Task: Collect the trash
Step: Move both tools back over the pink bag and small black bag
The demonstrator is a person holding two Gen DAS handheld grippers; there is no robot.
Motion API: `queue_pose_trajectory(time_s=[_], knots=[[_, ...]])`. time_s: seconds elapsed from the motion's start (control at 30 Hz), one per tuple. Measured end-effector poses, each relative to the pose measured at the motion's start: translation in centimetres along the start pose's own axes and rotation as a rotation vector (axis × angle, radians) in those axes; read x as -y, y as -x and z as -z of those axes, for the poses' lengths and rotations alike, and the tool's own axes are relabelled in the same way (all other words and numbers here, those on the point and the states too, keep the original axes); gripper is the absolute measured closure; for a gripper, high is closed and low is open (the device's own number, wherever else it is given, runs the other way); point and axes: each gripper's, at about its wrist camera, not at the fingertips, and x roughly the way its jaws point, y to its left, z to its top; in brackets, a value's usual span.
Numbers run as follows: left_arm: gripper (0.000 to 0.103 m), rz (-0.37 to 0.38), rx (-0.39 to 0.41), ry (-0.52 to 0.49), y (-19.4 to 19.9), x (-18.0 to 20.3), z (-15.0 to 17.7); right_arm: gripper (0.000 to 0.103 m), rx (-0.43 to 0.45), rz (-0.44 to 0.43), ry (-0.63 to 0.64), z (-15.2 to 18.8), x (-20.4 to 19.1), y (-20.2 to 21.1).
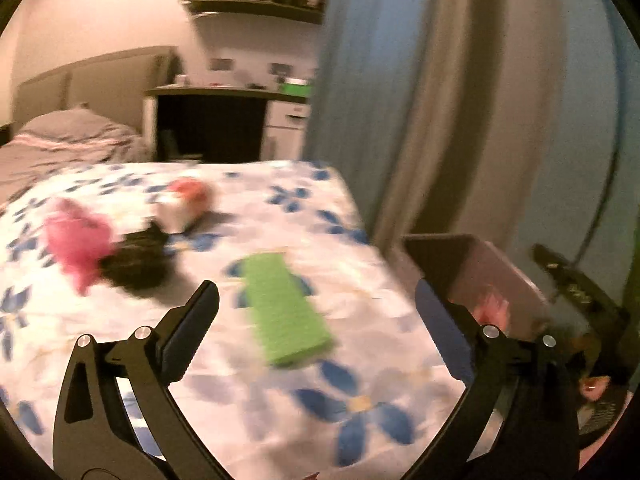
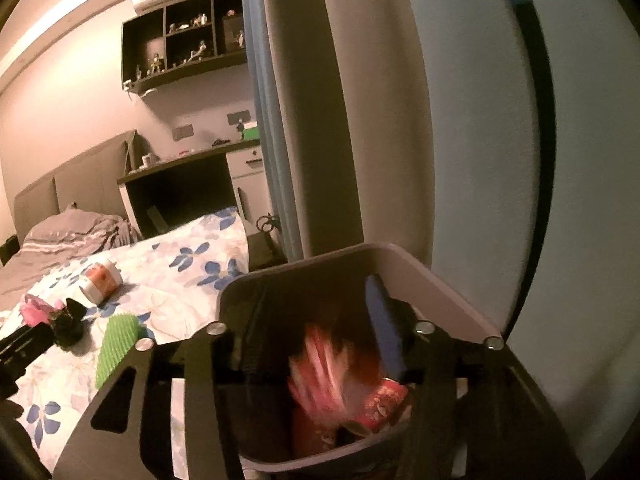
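Note:
On the floral bedspread (image 1: 280,408) lie a flat green piece (image 1: 286,312), a crumpled pink wrapper (image 1: 76,240), a black crumpled item (image 1: 136,264) and a white-and-orange pot (image 1: 186,204). My left gripper (image 1: 316,312) is open and empty above the green piece. My right gripper (image 2: 316,320) is open over the grey trash bin (image 2: 432,276) beside the bed. A blurred pink-and-white wrapper (image 2: 324,364) is in the bin's mouth between the fingers, above red packaging (image 2: 380,404). The green piece (image 2: 116,344), the pot (image 2: 100,280) and the pink wrapper (image 2: 34,312) also show in the right wrist view.
Curtains (image 1: 420,100) hang right behind the bin (image 1: 480,268). A dark desk (image 2: 188,184) and a second bed with grey bedding (image 2: 68,232) stand beyond. A wall shelf (image 2: 184,40) hangs above. A cable (image 1: 600,216) runs down at the right.

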Motion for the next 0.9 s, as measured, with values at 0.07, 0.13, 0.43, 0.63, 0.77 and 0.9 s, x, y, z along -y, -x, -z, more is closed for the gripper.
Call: queue_pose_trajectory(time_s=[0.07,0.13,0.43,0.63,0.77,0.9], knots=[[0.006,-0.04,0.006,0.028,0.6,-1.6,0.0,0.042,0.008,0.01,0.007,0.1,-0.5,0.8],[0.006,-0.093,0.013,0.059,1.5,-3.7,0.3,0.035,0.022,-0.003,0.015,0.3,-1.2,1.7],[0.006,-0.228,0.03,0.142,5.2,-10.0,1.3,0.019,0.008,-0.117,0.095,2.1,-7.7,4.0],[0.006,-0.278,0.047,0.165,7.7,-12.9,1.7,0.018,-0.038,-0.196,0.141,3.5,-12.3,4.0],[0.006,-0.305,0.056,0.184,8.9,-14.7,1.8,0.017,-0.061,-0.239,0.173,4.2,-15.3,3.8],[0.006,-0.328,0.065,0.203,9.7,-16.5,1.8,0.017,-0.076,-0.263,0.204,4.8,-17.8,3.3]])
